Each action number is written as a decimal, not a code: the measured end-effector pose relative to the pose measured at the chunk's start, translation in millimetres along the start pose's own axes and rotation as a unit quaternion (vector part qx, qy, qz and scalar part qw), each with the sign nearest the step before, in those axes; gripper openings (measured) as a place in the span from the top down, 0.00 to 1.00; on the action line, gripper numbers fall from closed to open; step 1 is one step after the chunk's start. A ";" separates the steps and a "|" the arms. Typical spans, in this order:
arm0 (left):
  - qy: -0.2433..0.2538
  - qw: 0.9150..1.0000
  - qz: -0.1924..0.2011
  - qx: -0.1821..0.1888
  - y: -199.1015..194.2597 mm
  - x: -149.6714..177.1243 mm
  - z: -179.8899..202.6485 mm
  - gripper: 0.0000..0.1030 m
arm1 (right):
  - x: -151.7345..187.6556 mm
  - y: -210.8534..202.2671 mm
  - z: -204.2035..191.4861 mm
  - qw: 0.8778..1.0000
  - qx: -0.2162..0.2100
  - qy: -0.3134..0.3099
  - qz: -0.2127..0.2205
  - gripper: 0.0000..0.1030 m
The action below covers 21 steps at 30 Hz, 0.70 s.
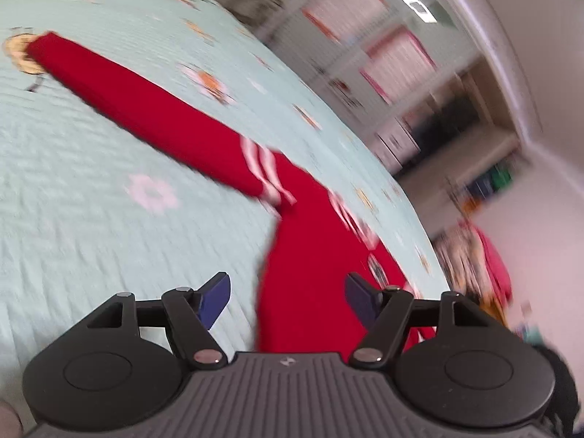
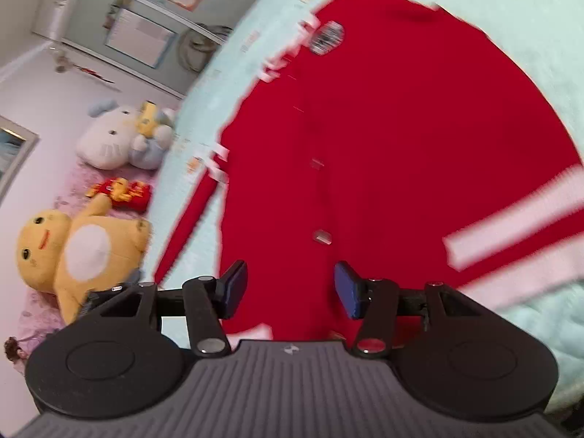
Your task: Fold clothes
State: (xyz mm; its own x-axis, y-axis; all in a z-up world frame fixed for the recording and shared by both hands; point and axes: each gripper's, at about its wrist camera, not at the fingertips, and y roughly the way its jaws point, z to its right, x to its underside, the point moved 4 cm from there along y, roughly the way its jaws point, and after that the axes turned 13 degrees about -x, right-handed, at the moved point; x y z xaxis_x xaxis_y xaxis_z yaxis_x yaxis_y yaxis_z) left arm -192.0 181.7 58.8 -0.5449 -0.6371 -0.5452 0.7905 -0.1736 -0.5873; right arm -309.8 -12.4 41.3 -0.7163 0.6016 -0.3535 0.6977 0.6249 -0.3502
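**Red cardigan laid out on the bed, folding barely begun**

We hold both grippers above a red garment (image 2: 383, 138) spread on the pale green quilted bedspread (image 1: 91, 219). It looks like a cardigan: a line of small buttons (image 2: 322, 236) runs down its middle, white stripes band its hem (image 2: 518, 233), and a small badge (image 2: 327, 37) sits on the chest. In the left wrist view one long sleeve (image 1: 138, 106) stretches away from the body toward the far part of the bed, lying flat and straight, with white stripes near the shoulder.

Our left gripper (image 1: 288, 301) hangs over the side edge of the body panel with its jaws spread and nothing between them. Our right gripper (image 2: 290, 288) hovers over the lower front near the button line, its jaws likewise parted and empty; no fabric is pinched in either.

As we judge it, the flattening stage looks done: the body lies smooth and the visible sleeve is extended. We see no fold in the body yet, and the visible sleeve is not turned in. The other sleeve is only partly in view, so we cannot tell how it lies. Plush toys (image 2: 78, 252) sit beyond the bedspread's edge, clear of the work. Both views are blurred.
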 end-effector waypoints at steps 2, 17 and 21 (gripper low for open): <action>-0.022 1.000 -0.010 0.010 12.1 -2.0 -5.9 0.30 | -7.9 3.8 -22.5 0.999 -0.002 -0.036 0.005 0.47; -0.179 0.973 -0.079 0.127 52.1 47.9 -32.6 0.27 | 9.7 190.6 -239.7 0.839 0.022 -0.532 -0.111 0.46; -0.279 0.938 -0.088 0.184 61.1 47.5 -54.9 0.27 | 58.4 271.6 -304.3 0.729 -0.017 -0.667 -0.155 0.42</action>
State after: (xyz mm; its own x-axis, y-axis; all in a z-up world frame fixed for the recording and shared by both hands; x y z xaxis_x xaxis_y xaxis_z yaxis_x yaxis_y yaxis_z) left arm -184.9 182.1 -35.9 -0.5261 -0.8504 -0.0006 0.8008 -0.4951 -0.3370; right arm -165.3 343.9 189.4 -0.1775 -0.5757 -0.7981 0.4873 0.6532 -0.5795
